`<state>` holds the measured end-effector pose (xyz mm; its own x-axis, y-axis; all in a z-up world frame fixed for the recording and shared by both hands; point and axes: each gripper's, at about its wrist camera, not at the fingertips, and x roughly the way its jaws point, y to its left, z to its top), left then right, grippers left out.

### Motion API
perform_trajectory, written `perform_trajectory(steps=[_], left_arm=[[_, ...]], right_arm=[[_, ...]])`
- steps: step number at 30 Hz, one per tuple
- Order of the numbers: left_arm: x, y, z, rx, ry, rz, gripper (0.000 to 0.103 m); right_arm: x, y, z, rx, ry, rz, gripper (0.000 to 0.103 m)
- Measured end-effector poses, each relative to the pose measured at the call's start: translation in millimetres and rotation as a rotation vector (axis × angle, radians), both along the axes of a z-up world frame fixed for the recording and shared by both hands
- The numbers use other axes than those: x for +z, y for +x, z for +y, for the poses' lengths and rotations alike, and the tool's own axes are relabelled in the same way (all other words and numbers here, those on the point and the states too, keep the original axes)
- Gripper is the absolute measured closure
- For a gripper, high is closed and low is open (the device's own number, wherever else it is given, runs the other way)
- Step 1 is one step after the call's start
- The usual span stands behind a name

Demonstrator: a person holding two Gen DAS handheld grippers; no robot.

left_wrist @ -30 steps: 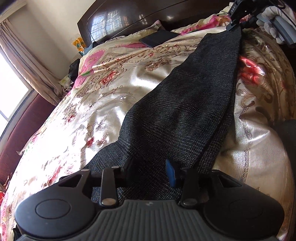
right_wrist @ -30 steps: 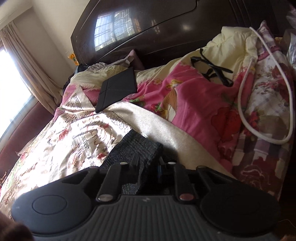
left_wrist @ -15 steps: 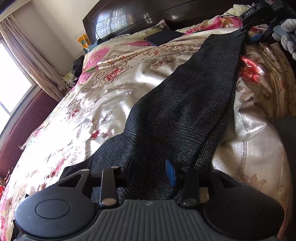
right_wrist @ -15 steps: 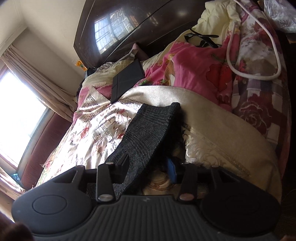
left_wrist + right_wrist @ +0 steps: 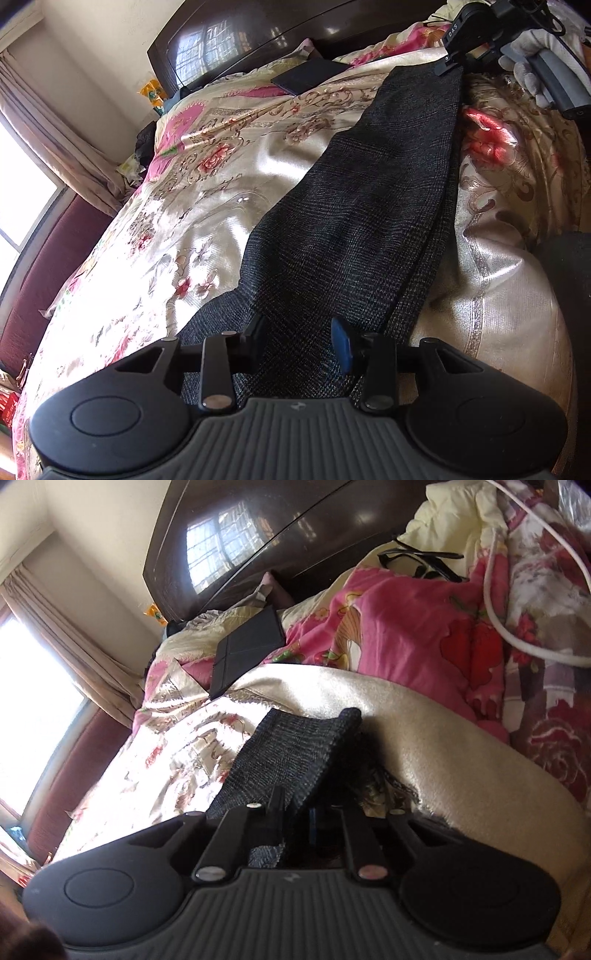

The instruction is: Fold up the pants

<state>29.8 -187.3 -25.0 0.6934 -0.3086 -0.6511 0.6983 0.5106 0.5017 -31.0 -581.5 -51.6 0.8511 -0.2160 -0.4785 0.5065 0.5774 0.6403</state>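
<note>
Pants (image 5: 369,206) of dark grey weave lie stretched lengthwise along the near side of the bed, over the floral satin bedspread (image 5: 207,206), one leg stacked on the other. The step in hand looks like taking hold of both ends before a lengthwise fold. The right gripper (image 5: 293,814) is at the cuff end toward the headboard (image 5: 295,528), its jaws closing with the edge of the cloth between them — the fingers look nearly pinched on it. The left gripper (image 5: 297,341) hovers over the wider end, its jaws parted with nothing clamped; the fabric lies beneath them, and whether the tips touch it I cannot tell.

Next, by my judgement, the left jaws need to drop and bite the fabric, and then one end must be carried over to meet the other, kept taut so the legs stay aligned.

Hard to make out: the waistband itself is cut off below the left gripper's body, and the right gripper's own frame hides the exact pinch point. A gloved hand (image 5: 532,70) shows in the left view — little else of the person. A dark flat case (image 5: 245,651) lies well apart, near the pillows.
</note>
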Motion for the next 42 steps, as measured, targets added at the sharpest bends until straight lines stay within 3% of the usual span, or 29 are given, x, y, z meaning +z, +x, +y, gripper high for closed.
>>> perform_trajectory(steps=[3, 5, 7, 11, 13, 14, 16, 19, 22, 23, 25, 28, 32, 34, 36, 37, 39, 41, 42], left_arm=[[0.4, 0.2, -1.4, -0.002, -0.007, 0.003, 0.049], [-0.7, 2.0, -3.1, 0.0, -0.01, 0.013, 0.049], [-2.3, 3.2, -4.6, -0.002, -0.007, 0.016, 0.049], [-2.9, 6.3, -8.3, 0.0, -0.008, 0.019, 0.049], [-2.8, 8.3, -9.0, 0.005, -0.014, 0.025, 0.049], [-3.5, 9.3, -9.0, 0.005, -0.018, 0.03, 0.049], [-5.4, 10.7, -8.3, 0.001, -0.023, 0.033, 0.049], [-7.8, 13.6, -12.0, -0.008, -0.016, 0.028, 0.049], [-6.3, 17.6, -15.1, 0.006, -0.029, 0.04, 0.049], [-6.9, 17.9, -16.1, 0.012, -0.029, 0.042, 0.049], [-7.3, 18.8, -20.2, 0.008, -0.022, 0.036, 0.049], [-3.5, 16.1, -28.4, -0.021, -0.027, 0.006, 0.049], [3.5, 17.6, -43.6, -0.038, -0.096, -0.001, 0.046], [-7.2, 24.5, -53.1, -0.03, -0.094, 0.036, 0.041], [-17.3, 30.4, -56.5, -0.009, -0.07, 0.066, 0.041], [-16.7, 31.7, -52.9, -0.001, -0.085, 0.083, 0.041], [-8.5, 32.5, -41.8, 0.017, -0.116, 0.101, 0.04], [3.6, 29.6, -25.0, 0.053, -0.16, 0.038, 0.038], [6.7, 29.3, -19.2, 0.069, -0.169, 0.012, 0.033]], right_arm=[[-8.4, -16.1, 5.9, 0.031, 0.069, -0.094, 0.068], [-14.3, -23.9, 11.3, 0.045, 0.07, -0.144, 0.066], [-16.5, -15.8, 14.6, 0.058, 0.03, -0.113, 0.065], [-15.9, 6.8, 8.2, 0.077, 0.026, -0.135, 0.061], [-11.3, 7.3, 7.6, 0.096, 0.043, -0.182, 0.065], [-10.7, 4.3, 9.4, 0.106, 0.052, -0.201, 0.073], [-12.9, -0.1, 14.9, 0.11, 0.07, -0.225, 0.075], [-21.2, 16.2, 13.0, 0.128, 0.056, -0.164, 0.078], [-24.8, 35.4, 3.1, 0.108, 0.12, -0.154, 0.083], [-22.7, 39.3, 3.1, 0.1, 0.122, -0.134, 0.096], [-14.4, 43.1, 3.2, 0.086, 0.137, -0.087, 0.098], [8.1, 33.0, -4.9, 0.077, 0.2, -0.209, 0.099], [46.2, 22.2, -11.9, 0.059, 0.115, -0.297, 0.099], [43.8, 25.8, -16.7, 0.01, 0.046, -0.216, 0.099], [17.6, 32.5, -26.1, -0.025, 0.102, -0.058, 0.099], [10.3, 30.7, -25.6, -0.029, 0.111, -0.023, 0.099], [4.2, 18.8, -19.1, -0.042, 0.1, -0.017, 0.099], [9.3, 10.4, -18.1, -0.047, 0.114, -0.051, 0.099], [15.6, 10.1, -16.8, -0.042, 0.095, -0.053, 0.099]])
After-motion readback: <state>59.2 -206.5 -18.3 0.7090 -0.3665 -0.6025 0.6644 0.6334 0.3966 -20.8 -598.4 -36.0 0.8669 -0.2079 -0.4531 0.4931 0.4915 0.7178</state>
